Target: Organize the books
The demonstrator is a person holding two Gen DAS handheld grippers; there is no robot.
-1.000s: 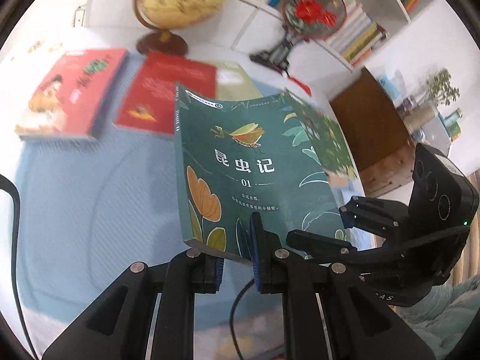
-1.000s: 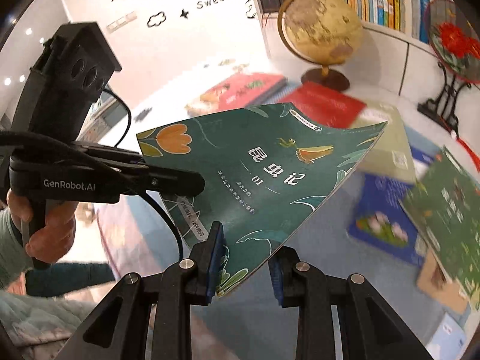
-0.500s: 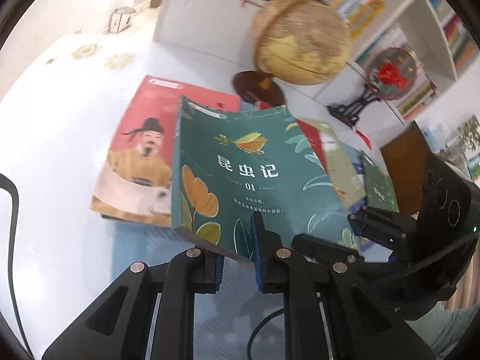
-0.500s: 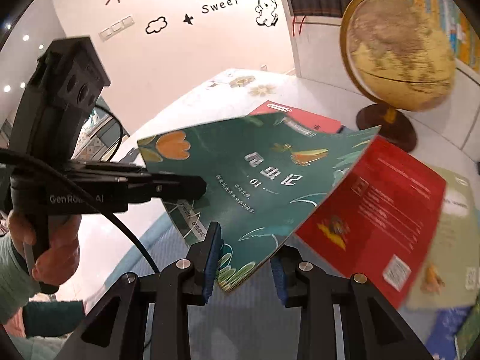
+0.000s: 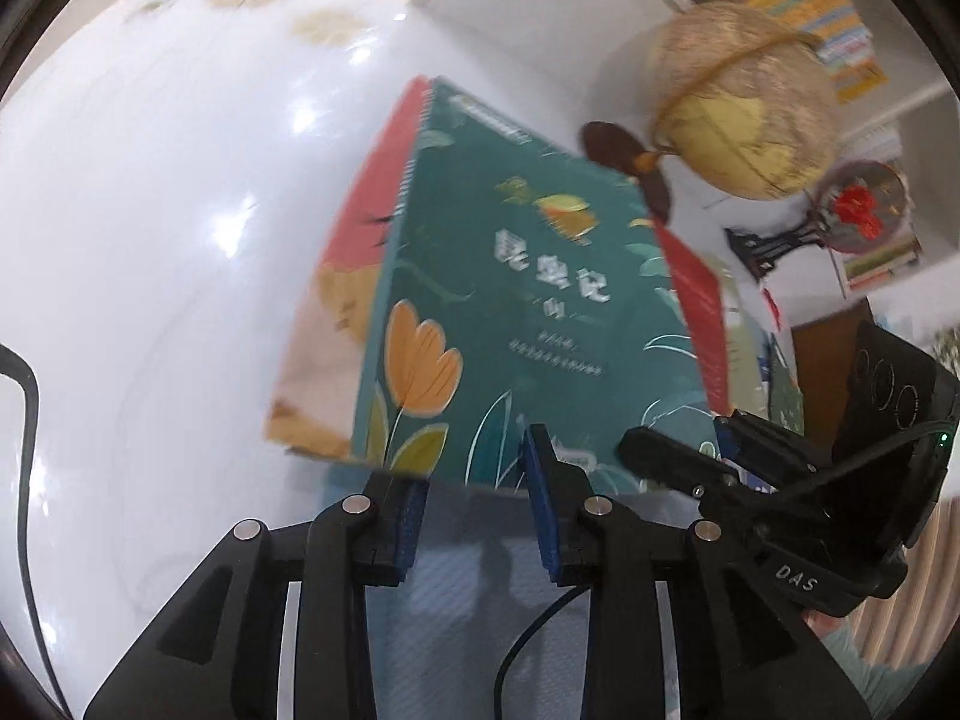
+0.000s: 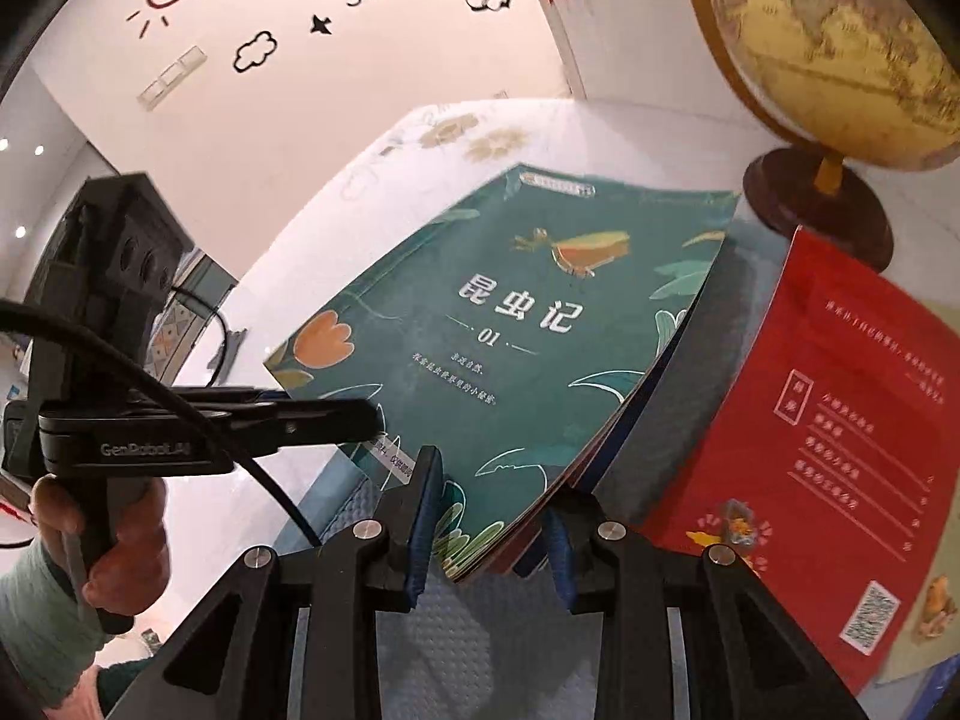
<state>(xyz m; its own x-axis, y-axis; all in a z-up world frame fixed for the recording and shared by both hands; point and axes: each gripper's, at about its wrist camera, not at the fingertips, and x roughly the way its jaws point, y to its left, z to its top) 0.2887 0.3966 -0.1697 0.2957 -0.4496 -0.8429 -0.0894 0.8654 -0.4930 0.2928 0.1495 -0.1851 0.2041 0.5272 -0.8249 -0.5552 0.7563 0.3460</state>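
A green book (image 5: 516,324) with a tulip and an insect on its cover lies on top of a red-and-tan book (image 5: 336,300) on the white table. It also shows in the right wrist view (image 6: 504,348). My left gripper (image 5: 474,480) is open, its jaws astride the green book's near edge. My right gripper (image 6: 489,516) is open too, its jaws astride the book's near corner. Each gripper shows in the other's view, the right one (image 5: 690,468) at the book's right and the left one (image 6: 336,420) at its left.
A red book (image 6: 828,438) lies right of the green one, with more books beyond it. A globe (image 6: 840,48) on a dark base (image 6: 822,204) stands behind. A fan ornament (image 5: 858,210) and bookshelves are at the back. A light blue mat (image 6: 480,648) lies under the grippers.
Both grippers carried the green book left and down onto the red-and-tan book. Their jaws have widened and no longer pinch it.
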